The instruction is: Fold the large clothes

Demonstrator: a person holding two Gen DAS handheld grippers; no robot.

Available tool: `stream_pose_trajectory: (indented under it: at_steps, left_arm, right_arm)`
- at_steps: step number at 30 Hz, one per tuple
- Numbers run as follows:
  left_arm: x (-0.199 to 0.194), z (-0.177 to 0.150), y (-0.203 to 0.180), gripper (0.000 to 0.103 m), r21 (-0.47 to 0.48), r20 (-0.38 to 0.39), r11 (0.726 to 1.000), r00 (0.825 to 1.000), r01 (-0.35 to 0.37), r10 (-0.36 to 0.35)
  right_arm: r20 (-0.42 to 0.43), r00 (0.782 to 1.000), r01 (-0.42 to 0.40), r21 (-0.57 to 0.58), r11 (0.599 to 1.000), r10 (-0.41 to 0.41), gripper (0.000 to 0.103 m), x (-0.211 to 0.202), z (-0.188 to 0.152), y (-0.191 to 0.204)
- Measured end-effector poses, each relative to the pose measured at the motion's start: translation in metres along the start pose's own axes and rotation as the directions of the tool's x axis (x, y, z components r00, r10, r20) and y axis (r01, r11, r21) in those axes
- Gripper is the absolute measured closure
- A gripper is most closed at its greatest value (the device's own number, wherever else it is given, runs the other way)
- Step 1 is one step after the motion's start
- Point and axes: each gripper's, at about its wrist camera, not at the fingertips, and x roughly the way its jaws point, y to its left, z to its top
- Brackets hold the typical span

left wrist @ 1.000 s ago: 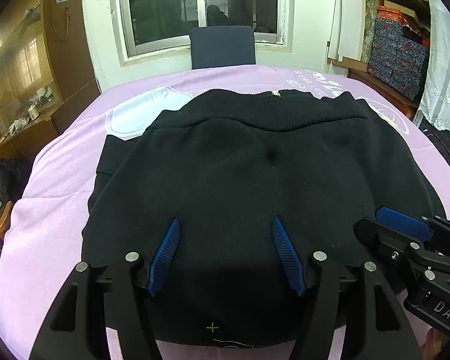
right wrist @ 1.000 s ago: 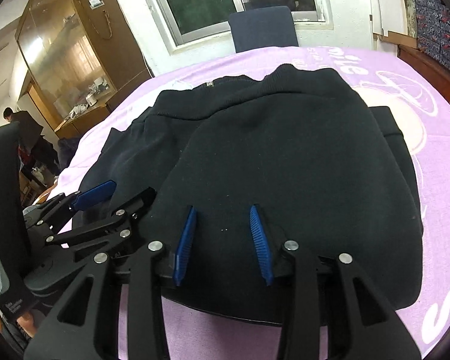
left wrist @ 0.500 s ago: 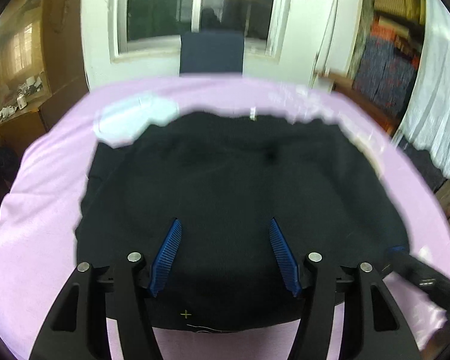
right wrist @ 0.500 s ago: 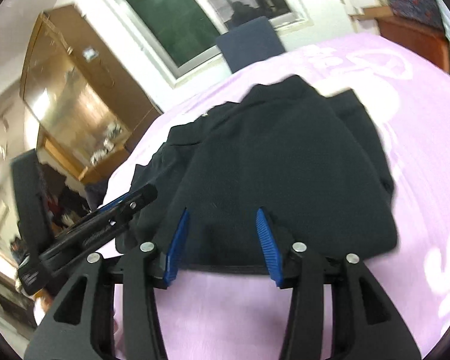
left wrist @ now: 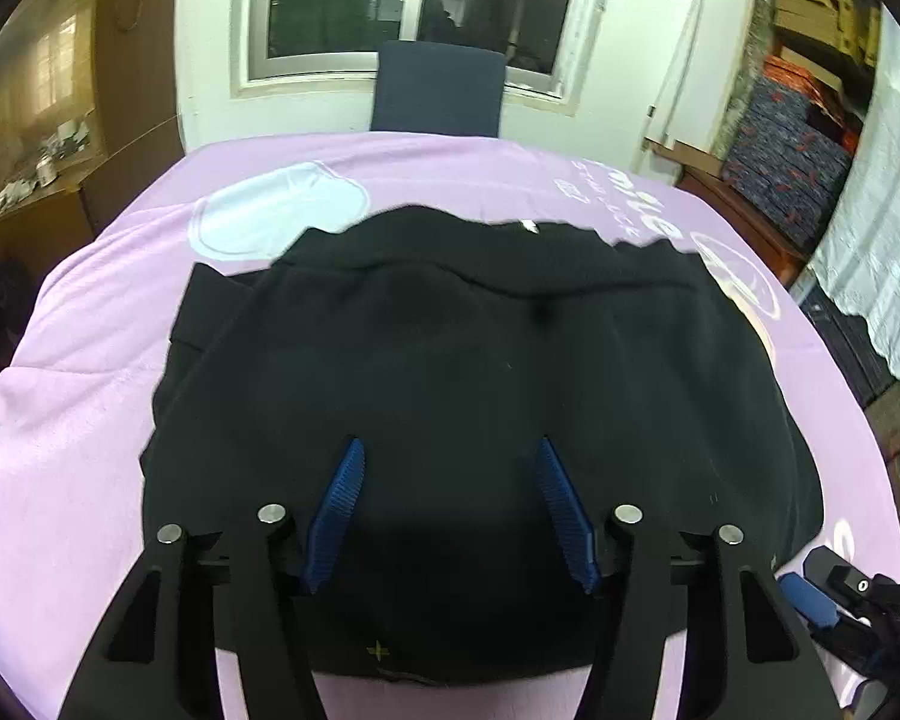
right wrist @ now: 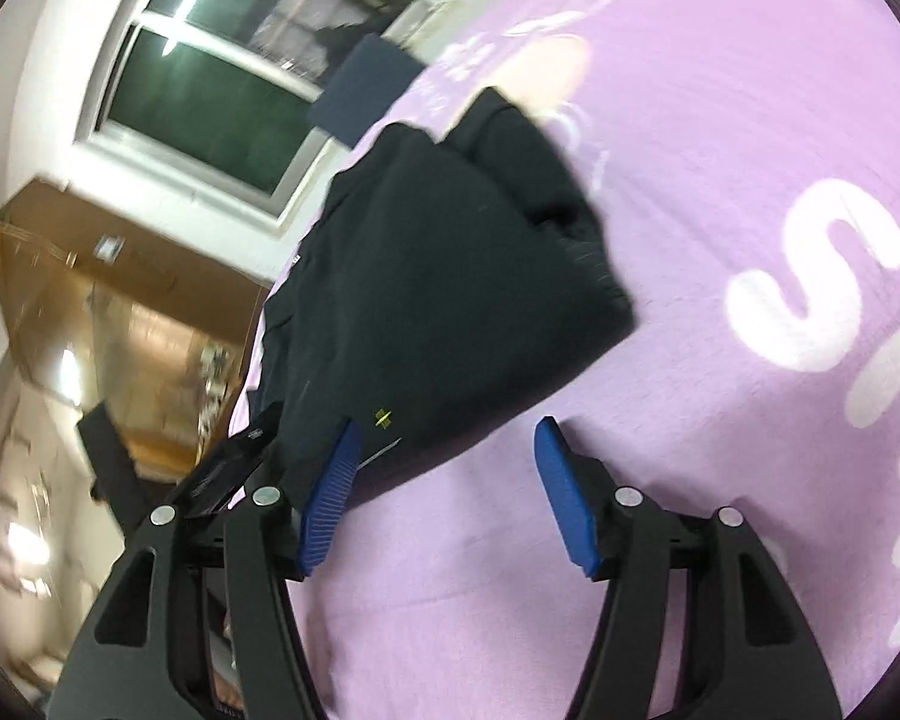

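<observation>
A black garment [left wrist: 480,372] lies folded on the purple blanket [left wrist: 78,420], its ribbed band at the far side. My left gripper [left wrist: 450,456] is open and empty above the garment's near part. My right gripper [right wrist: 447,438] is open and empty, tilted, over the blanket [right wrist: 720,180] beside the garment's near right edge [right wrist: 450,276]. The right gripper also shows at the lower right of the left wrist view [left wrist: 834,600].
A dark blue chair [left wrist: 438,90] stands at the table's far side under a window [left wrist: 414,0]. A wooden cabinet [left wrist: 42,120] is at the left. Stacked patterned boxes [left wrist: 792,162] and a white curtain [left wrist: 888,228] are at the right.
Both grippers have drawn back from the garment. My right gripper has swung right and tilted, now over bare blanket. The garment lies still.
</observation>
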Motion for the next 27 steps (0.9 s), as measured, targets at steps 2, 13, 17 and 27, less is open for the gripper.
stream_pose_trajectory:
  at_steps: [2, 13, 17, 27]
  left_arm:
    - [0.008, 0.002, 0.002, 0.044, -0.016, -0.021, 1.000, 1.000, -0.007, 0.007]
    - [0.023, -0.003, -0.009, 0.041, 0.062, -0.019, 0.996, 0.998, -0.066, 0.068]
    - [0.023, -0.003, -0.006, 0.041, 0.052, -0.021, 0.997, 0.998, -0.054, 0.055]
    - [0.023, -0.006, -0.009, 0.039, 0.076, -0.008, 0.994, 0.997, -0.073, 0.074]
  right_arm:
    - [0.022, 1.000, 0.012, 0.034, 0.999, -0.013, 0.043, 0.001, 0.006, -0.001]
    - [0.172, 0.982, 0.078, 0.038, 0.996, -0.083, 0.040, 0.025, 0.029, 0.011]
    - [0.179, 0.981, 0.072, 0.023, 0.997, -0.075, 0.039, 0.016, 0.020, 0.009]
    - [0.241, 0.959, 0.119, 0.130, 0.984, -0.147, 0.047, 0.015, 0.049, -0.009]
